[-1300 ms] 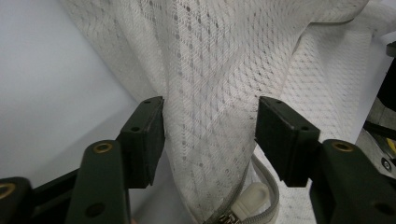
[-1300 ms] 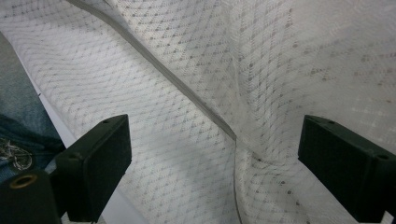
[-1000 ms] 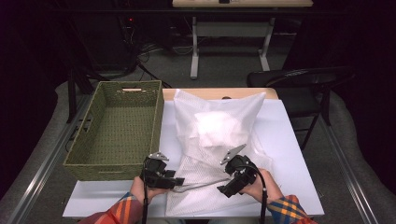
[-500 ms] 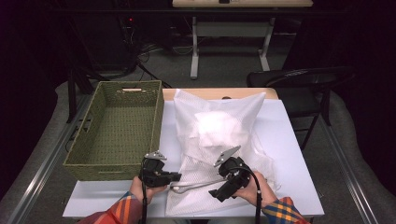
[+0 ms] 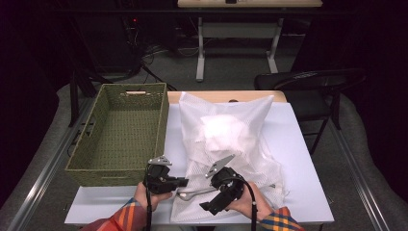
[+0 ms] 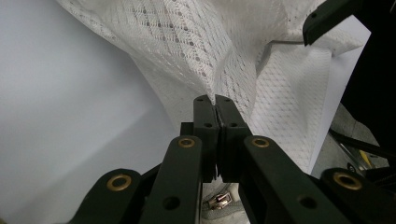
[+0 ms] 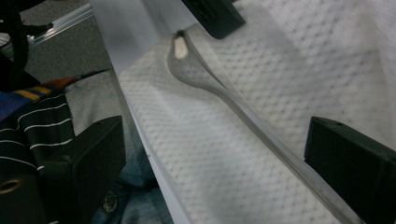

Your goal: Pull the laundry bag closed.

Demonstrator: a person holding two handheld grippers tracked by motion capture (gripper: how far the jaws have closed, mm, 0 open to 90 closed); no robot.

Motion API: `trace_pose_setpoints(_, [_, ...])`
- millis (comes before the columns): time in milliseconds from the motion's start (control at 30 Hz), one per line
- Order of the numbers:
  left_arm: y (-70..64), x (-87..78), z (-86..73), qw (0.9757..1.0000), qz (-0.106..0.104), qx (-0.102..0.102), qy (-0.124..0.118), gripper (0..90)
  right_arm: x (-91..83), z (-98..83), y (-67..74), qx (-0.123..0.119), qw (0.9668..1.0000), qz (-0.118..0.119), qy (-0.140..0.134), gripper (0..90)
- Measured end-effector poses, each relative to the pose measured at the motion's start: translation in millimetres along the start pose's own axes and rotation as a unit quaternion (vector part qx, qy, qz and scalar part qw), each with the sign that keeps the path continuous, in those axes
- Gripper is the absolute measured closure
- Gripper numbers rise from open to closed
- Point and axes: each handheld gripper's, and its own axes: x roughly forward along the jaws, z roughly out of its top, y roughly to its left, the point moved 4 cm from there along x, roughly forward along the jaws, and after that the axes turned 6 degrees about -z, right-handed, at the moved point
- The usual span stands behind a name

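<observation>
- Pinching the near left corner of the white mesh laundry bag [image 5: 226,139], our left gripper [image 5: 182,182] has its jaws pressed together on a fold of the netting; they have just been closing, and in the left gripper view the mesh [image 6: 210,60] rises straight out from between the tips.
- We see the bag lying across the white surface [image 5: 298,144], just right of the green woven basket [image 5: 120,132], with a bundle of white cloth showing through its upper half.
- We hold our right gripper [image 5: 211,204] at the bag's near edge, jaws spread wide and closed on nothing; in the right gripper view the two pads [image 7: 348,158] stand well apart over the mesh.
- A grey zipper line [image 7: 243,109] curves across the netting between those pads, and its pale pull tab [image 7: 179,46] lies near the far dark jaw tip of our left gripper.
- In the high view the same grey line [image 5: 197,193] runs between the two grippers along the bag's near edge.
- A black chair [image 5: 308,84] stands beyond the surface's far right corner.
</observation>
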Motion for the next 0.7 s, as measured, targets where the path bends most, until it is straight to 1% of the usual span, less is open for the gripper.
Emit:
trace_pose_setpoints(33, [0.0, -0.5, 0.1, 1.0000, 0.001, -0.001, -0.001, 88.1, 1.6, 2.1, 3.2, -0.002, 1.0000, 0.006, -0.002, 8.4])
trace_pose_setpoints(67, [-0.2, -0.4, 0.3, 1.0000, -0.001, -0.001, -0.002, 88.1, 3.4, 4.7, 6.7, -0.003, 0.9999, 0.006, -0.008, 13.1])
trace_pose_setpoints(100, [-0.4, -0.3, 0.3, 1.0000, -0.001, 0.000, -0.002, 88.1, 4.9, 6.5, 9.1, -0.005, 0.9999, 0.008, -0.011, 14.7])
trace_pose_setpoints(133, [-0.7, -0.3, 0.4, 1.0000, -0.001, -0.001, -0.003, 88.1, 6.8, 7.6, 10.9, -0.006, 0.9999, 0.012, -0.009, 15.1])
trace_pose_setpoints(200, [-1.3, -0.6, 0.5, 1.0000, -0.003, 0.000, -0.004, 88.1, 11.6, 9.8, 13.9, -0.007, 0.9999, 0.010, -0.006, 19.2])
trace_pose_setpoints(233, [-1.8, -0.8, 0.7, 1.0000, -0.005, -0.001, -0.005, 88.1, 13.8, 10.5, 15.1, -0.009, 0.9999, 0.014, -0.002, 21.6])
trace_pose_setpoints(267, [-2.2, -1.1, 0.9, 1.0000, -0.007, -0.001, -0.005, 88.1, 16.0, 11.3, 16.0, -0.011, 0.9999, 0.013, -0.001, 25.3])
trace_pose_setpoints(300, [-2.8, -1.2, 1.4, 0.9999, -0.008, -0.001, -0.009, 88.1, 17.9, 12.1, 16.9, -0.008, 0.9999, 0.013, 0.000, 27.5])
trace_pose_setpoints(333, [-3.2, -1.3, 1.7, 0.9999, -0.009, -0.001, -0.009, 88.1, 19.7, 12.9, 17.9, -0.008, 0.9998, 0.017, 0.001, 29.8])
trace_pose_setpoints(367, [-3.4, -1.2, 1.9, 0.9999, -0.010, 0.000, -0.009, 88.1, 21.5, 14.0, 18.6, -0.007, 0.9999, 0.016, 0.001, 35.5])
trace_pose_setpoints(400, [-3.6, -0.9, 1.9, 0.9999, -0.010, -0.001, -0.009, 88.1, 23.5, 15.2, 18.8, -0.008, 0.9999, 0.011, 0.000, 39.0])
trace_pose_setpoints(433, [-3.6, -0.8, 1.8, 0.9999, -0.012, -0.001, -0.008, 88.1, 25.5, 16.7, 20.5, -0.007, 0.9998, 0.017, -0.001, 42.4])
trace_pose_setpoints(467, [-3.8, -0.6, 1.7, 0.9999, -0.012, -0.001, -0.008, 88.1, 26.8, 17.5, 21.3, -0.007, 0.9998, 0.018, -0.002, 47.9])
trace_pose_setpoints(500, [-3.9, -0.6, 1.7, 0.9999, -0.012, -0.001, -0.009, 88.1, 28.5, 18.5, 22.0, -0.008, 0.9999, 0.014, 0.001, 50.3])
trace_pose_setpoints(533, [-4.2, -0.7, 1.8, 0.9999, -0.014, -0.002, -0.009, 88.1, 30.2, 19.2, 23.2, -0.008, 0.9998, 0.016, 0.004, 52.1])
trace_pose_setpoints(567, [-4.3, -0.7, 1.9, 0.9998, -0.014, -0.002, -0.010, 88.1, 32.2, 20.1, 23.6, -0.008, 0.9998, 0.015, 0.005, 56.0])
trace_pose_setpoints(600, [-4.4, -0.9, 2.0, 0.9998, -0.015, -0.003, -0.009, 88.1, 34.7, 21.2, 24.3, -0.007, 0.9999, 0.012, 0.008, 58.0])
trace_pose_setpoints(667, [-5.2, -1.1, 2.4, 0.9999, -0.015, -0.001, -0.008, 88.1, 37.8, 22.4, 25.8, -0.007, 0.9998, 0.016, 0.009, 61.4])
trace_pose_setpoints(700, [-5.4, -1.2, 2.6, 0.9999, -0.013, 0.000, -0.009, 88.1, 39.8, 23.2, 26.4, -0.008, 0.9998, 0.010, 0.012, 64.0])
